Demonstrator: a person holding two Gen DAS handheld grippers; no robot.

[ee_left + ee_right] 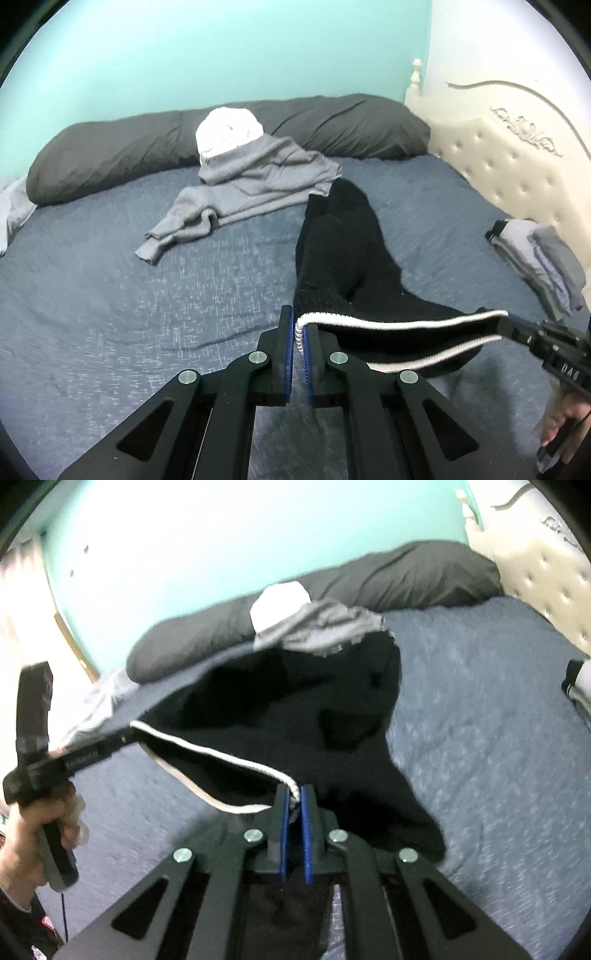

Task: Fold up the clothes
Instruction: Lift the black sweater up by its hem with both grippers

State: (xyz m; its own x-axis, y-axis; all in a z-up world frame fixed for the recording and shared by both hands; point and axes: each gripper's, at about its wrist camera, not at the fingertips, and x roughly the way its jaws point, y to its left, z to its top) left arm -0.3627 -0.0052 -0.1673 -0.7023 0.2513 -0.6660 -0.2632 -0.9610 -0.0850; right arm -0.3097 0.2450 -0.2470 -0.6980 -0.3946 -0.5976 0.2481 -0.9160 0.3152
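Observation:
A black garment [340,251] with a white-edged hem stretches across the blue bed, its far end under a grey sweater [255,181]. My left gripper [299,332] is shut on one end of the white-trimmed hem [399,325]. My right gripper [294,805] is shut on the other end of that hem; in the left wrist view the right gripper [506,323] shows at the right edge, gripping the cloth. The black garment [295,709] hangs lifted between the two grippers. The left gripper [125,738] appears at the left of the right wrist view, held by a hand [40,823].
A white garment [229,129] lies on the grey sweater against a long dark pillow [118,155]. A stack of folded clothes [539,266] sits by the cream tufted headboard [517,166]. Light cloth [11,210] lies at the bed's left edge. The blue bedsheet [110,295] spreads around.

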